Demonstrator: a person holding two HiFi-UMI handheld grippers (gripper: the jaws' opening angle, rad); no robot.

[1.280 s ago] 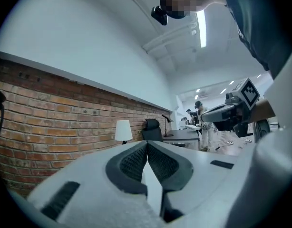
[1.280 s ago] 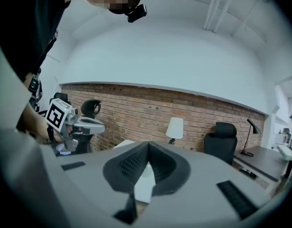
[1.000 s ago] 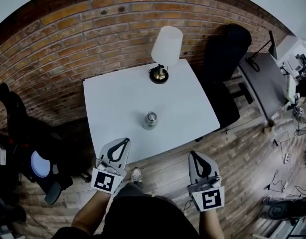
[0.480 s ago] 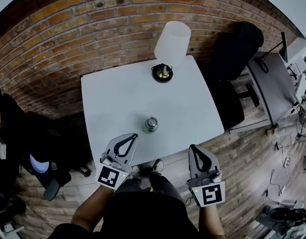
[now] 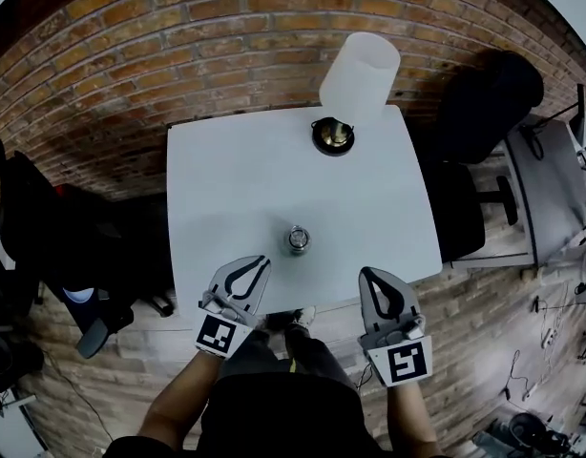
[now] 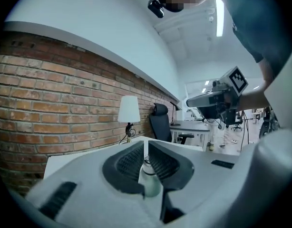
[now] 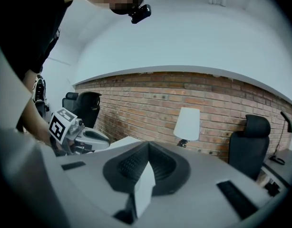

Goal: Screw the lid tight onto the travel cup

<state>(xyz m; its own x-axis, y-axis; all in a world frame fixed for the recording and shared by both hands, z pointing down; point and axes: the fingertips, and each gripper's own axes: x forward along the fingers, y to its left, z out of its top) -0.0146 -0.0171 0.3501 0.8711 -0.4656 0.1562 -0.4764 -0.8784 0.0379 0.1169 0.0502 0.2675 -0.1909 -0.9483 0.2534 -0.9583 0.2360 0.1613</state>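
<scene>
The travel cup (image 5: pixel 297 239) is small and silvery with a lid on its top, and it stands upright near the front edge of the white table (image 5: pixel 236 179). My left gripper (image 5: pixel 261 260) is shut and empty, its tip just left of and in front of the cup, not touching it. In the left gripper view the cup (image 6: pixel 148 177) shows through the slit behind the closed tips (image 6: pixel 146 144). My right gripper (image 5: pixel 366 272) is shut and empty too, over the table's front edge to the cup's right. Its closed jaws (image 7: pixel 148 144) point toward the brick wall.
A lamp with a white shade (image 5: pixel 360 74) and a dark round base (image 5: pixel 333 135) stands at the table's far edge by the brick wall (image 5: pixel 226 17). A black office chair (image 5: pixel 489 93) is to the right, another dark chair (image 5: pixel 35 227) to the left.
The view has shifted closer over the table. Both grippers have come forward to the table's front edge, the left one ending close beside the cup. Both jaws stay shut.
</scene>
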